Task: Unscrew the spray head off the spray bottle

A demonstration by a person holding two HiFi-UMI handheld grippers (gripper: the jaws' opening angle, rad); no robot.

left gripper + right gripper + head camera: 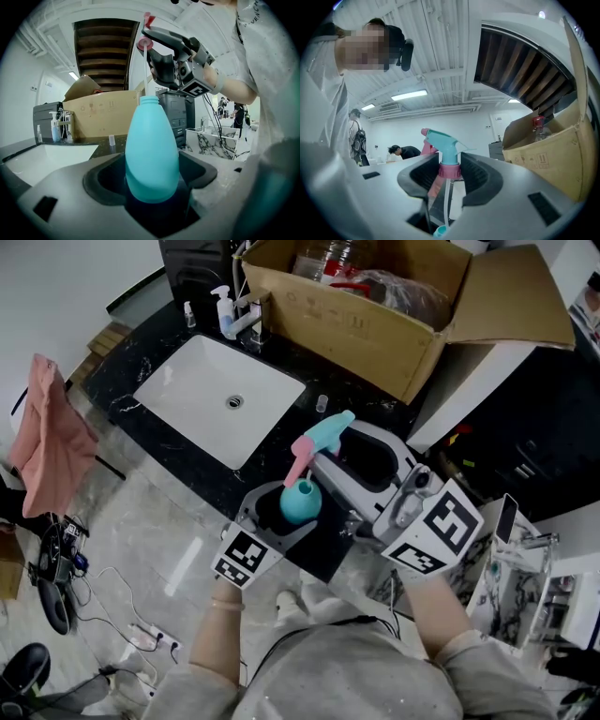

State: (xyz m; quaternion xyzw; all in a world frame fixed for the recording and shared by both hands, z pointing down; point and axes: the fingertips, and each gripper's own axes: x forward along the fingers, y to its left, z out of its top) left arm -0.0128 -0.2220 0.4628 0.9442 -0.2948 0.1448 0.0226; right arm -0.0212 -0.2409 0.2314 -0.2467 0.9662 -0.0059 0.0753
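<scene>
A teal spray bottle (pixel 302 502) stands upright between the jaws of my left gripper (pixel 281 514), which is shut on its lower body (pixel 151 159). Its neck (pixel 149 99) is open at the top. The teal spray head (pixel 328 430) with a pink trigger and pink collar (pixel 450 169) sits above and apart from the bottle. My right gripper (pixel 450 176) is shut on that collar. A thin dip tube (pixel 145 70) runs from the head down into the bottle's mouth (pixel 439 230). In the head view the right gripper (pixel 330 460) is just right of the bottle.
Behind the grippers a black counter (pixel 187 456) holds a white sink (pixel 220 395), a faucet (pixel 248 320), a soap pump bottle (pixel 225 313) and a small vial (pixel 322 403). An open cardboard box (pixel 375 315) stands at the back. A pink cloth (pixel 52 437) hangs at left.
</scene>
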